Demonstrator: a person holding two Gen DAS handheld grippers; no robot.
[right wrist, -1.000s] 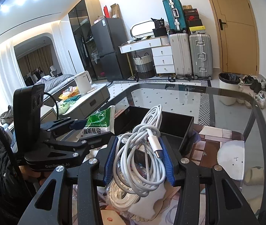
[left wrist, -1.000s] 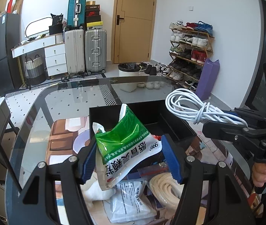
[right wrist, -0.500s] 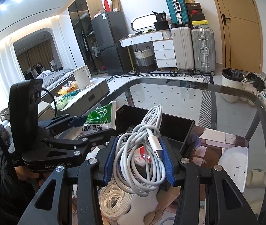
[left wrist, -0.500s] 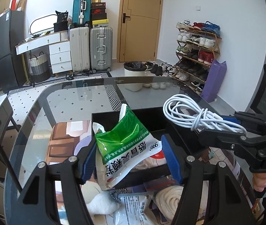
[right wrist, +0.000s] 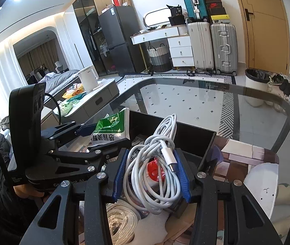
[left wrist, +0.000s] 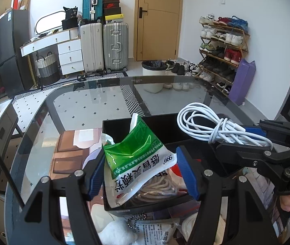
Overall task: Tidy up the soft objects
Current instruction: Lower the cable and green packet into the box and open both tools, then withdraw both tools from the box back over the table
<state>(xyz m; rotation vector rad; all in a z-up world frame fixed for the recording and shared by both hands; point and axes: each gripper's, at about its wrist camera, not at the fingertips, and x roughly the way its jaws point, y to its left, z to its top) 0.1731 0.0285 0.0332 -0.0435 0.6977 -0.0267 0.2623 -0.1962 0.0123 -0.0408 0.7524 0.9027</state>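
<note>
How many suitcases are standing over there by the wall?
3. A white suitcase and a silver suitcase stand side by side on the floor left of the door; a teal suitcase stands above them. More may be hidden behind.

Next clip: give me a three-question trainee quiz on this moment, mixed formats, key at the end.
1. True or false: the left gripper holds the coiled white charging cable.
2. The green-and-white printed pouch hangs above which container? A) black open-top box B) wicker basket C) white bin
3. Fill in: the cable's plug sits against the right gripper's ____ pad.

Key: 1 false; 2 A; 3 blue.
</note>
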